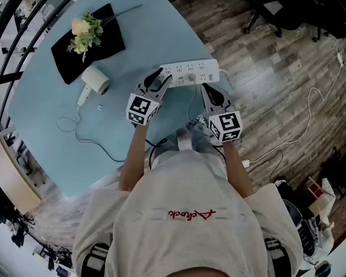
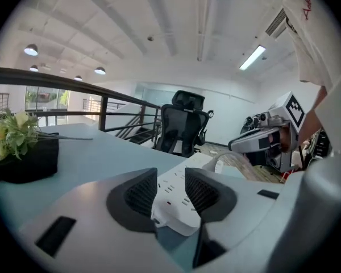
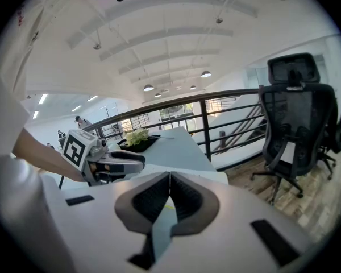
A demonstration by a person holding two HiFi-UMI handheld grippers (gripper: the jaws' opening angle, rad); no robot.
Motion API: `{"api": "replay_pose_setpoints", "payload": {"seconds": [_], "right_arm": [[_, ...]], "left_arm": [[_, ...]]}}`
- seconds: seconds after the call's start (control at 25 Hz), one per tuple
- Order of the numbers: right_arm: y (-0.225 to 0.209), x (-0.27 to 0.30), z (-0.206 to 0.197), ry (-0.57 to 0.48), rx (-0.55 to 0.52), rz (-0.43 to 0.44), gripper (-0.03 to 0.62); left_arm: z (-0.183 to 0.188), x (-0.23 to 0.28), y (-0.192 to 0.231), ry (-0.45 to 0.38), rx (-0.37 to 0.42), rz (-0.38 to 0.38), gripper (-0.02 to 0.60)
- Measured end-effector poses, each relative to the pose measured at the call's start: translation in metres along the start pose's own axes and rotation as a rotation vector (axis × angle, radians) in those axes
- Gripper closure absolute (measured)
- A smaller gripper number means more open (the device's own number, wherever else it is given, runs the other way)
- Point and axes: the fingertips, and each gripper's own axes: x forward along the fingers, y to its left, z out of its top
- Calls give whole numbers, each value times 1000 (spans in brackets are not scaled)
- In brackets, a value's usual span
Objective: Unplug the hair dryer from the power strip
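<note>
A white power strip [image 1: 190,72] lies near the right edge of the light blue table [image 1: 40,97]. A plug [image 1: 191,77] sits in the strip, and its thin cord [image 1: 190,105] runs toward me. The white hair dryer [image 1: 94,81] lies to the left, its cord [image 1: 75,126] looping over the table. My left gripper [image 1: 163,77] is open, its jaws on either side of the strip's left end [image 2: 176,201] without pressing on it. My right gripper [image 1: 206,88] is shut and empty, just in front of the strip's right part; the strip is hidden in the right gripper view.
A black tray [image 1: 112,42] with pale flowers [image 1: 85,30] lies at the table's back left. A small white piece [image 1: 100,106] lies near the dryer. The table edge curves past the strip's right end; beyond are wooden floor, black office chairs [image 1: 277,10] and a white floor cable [image 1: 311,114].
</note>
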Motion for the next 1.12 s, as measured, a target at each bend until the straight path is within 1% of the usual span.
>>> {"api": "replay_pose_setpoints", "payload": {"seconds": [0.16,0.36,0.6,0.72,1.0,1.12], "right_arm": [[0,-2,-3,5,0,2,576],[1,-1,-4,9,-2,6,576],[2,-2,-6,9,0,9,576],[2,-2,-7,11,2,9,576],[5,-2,-11,17,4,16,576],[4,-1,-17,30,-11,12,574]], "left_arm": [[-4,1,1,8,24,9,428],[-5,3,7,1,44,19,428],[-18,9,2,55,121,15,437],[-20,10,1,63,155,23,437],[-21,11,2,60,155,24,439],[-21,11,2,61,154,24,439]]}}
